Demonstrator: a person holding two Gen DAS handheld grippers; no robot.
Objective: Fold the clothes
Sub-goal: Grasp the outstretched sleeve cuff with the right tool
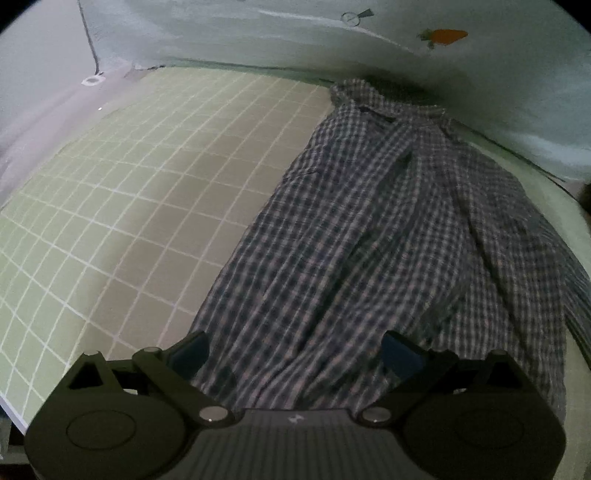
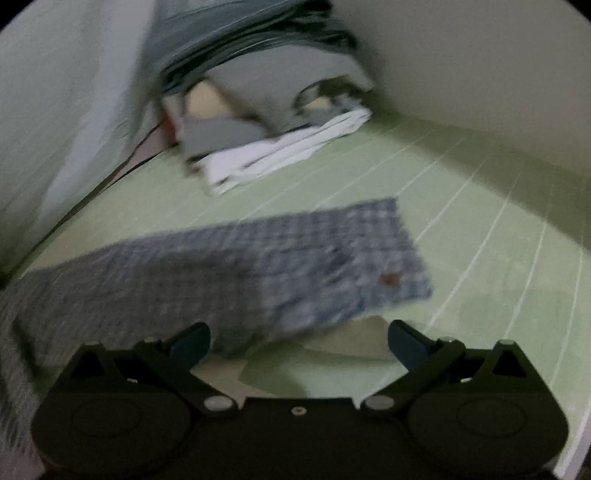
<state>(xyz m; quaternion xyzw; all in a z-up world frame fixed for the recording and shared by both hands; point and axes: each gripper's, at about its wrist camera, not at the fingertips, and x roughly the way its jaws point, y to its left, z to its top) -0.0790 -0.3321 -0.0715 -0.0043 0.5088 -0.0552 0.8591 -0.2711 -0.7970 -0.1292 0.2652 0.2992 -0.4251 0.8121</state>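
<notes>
Left wrist view: the left gripper (image 1: 295,349) sits at the bottom of the frame with its jaws spread wide, nothing pinched between them. Under and beyond it a checked shirt (image 1: 388,229) lies spread on a pale green sheet (image 1: 129,192) with a white grid, filling the lower middle and right of the frame, its collar end toward the upper right by a light cloth (image 1: 332,40) that carries a carrot print (image 1: 447,36).

Right wrist view, blurred: the right gripper (image 2: 299,338) is at the bottom, jaws also wide apart and empty. The shirt's sleeve (image 2: 258,258) stretches across the middle of the frame, flat on the sheet, with a small brown mark (image 2: 389,278) near its right end. At upper centre lies a folded white cloth (image 2: 288,149), with a grey heap (image 2: 258,74) behind it.
</notes>
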